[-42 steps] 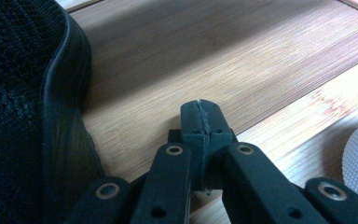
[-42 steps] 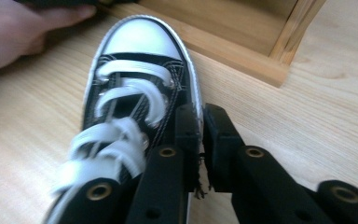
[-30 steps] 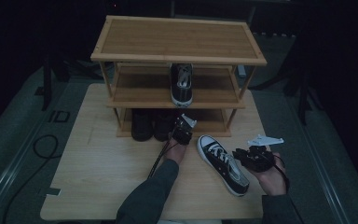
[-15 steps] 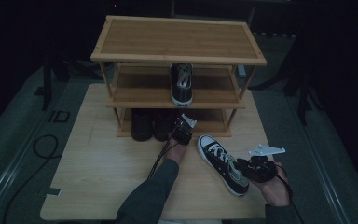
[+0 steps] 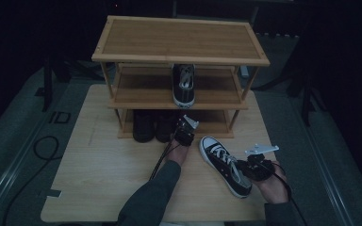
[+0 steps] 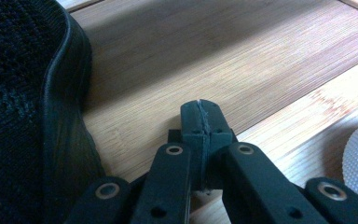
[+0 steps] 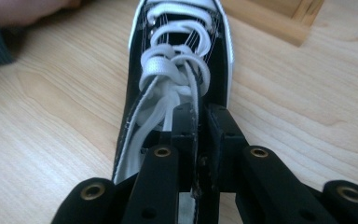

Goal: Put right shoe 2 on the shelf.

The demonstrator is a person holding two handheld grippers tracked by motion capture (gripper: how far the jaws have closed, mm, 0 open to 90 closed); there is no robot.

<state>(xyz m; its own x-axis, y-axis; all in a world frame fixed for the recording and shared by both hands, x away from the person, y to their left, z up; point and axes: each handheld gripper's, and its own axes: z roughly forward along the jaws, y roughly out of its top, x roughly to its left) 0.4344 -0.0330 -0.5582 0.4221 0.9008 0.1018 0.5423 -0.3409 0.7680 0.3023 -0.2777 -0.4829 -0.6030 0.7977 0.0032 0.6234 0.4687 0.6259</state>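
Observation:
A black sneaker [image 5: 226, 165] with white laces and a white toe cap lies on the table, toe toward the rack. My right gripper [image 5: 246, 170] is at its heel end. In the right gripper view the jaws have just been closing, and my right gripper [image 7: 199, 116] now pinches the side wall of the sneaker [image 7: 177, 70] at its opening. My left gripper [image 5: 184, 127] is at the front of the rack's bottom shelf. In the left gripper view my left gripper [image 6: 201, 112] is shut on nothing, above the bamboo shelf [image 6: 214, 51] and beside a black shoe [image 6: 23, 102].
The three-level bamboo shoe rack [image 5: 181, 40] stands at the back of the table [image 5: 108, 179]. A matching sneaker [image 5: 184, 84] sits on its middle shelf and two dark shoes [image 5: 153, 125] on the bottom one. Cables trail over the table and the floor at the left.
My right gripper has shifted a little toward the table's near edge and settled at the sneaker's heel. The left gripper and the sneaker have stayed where they were.

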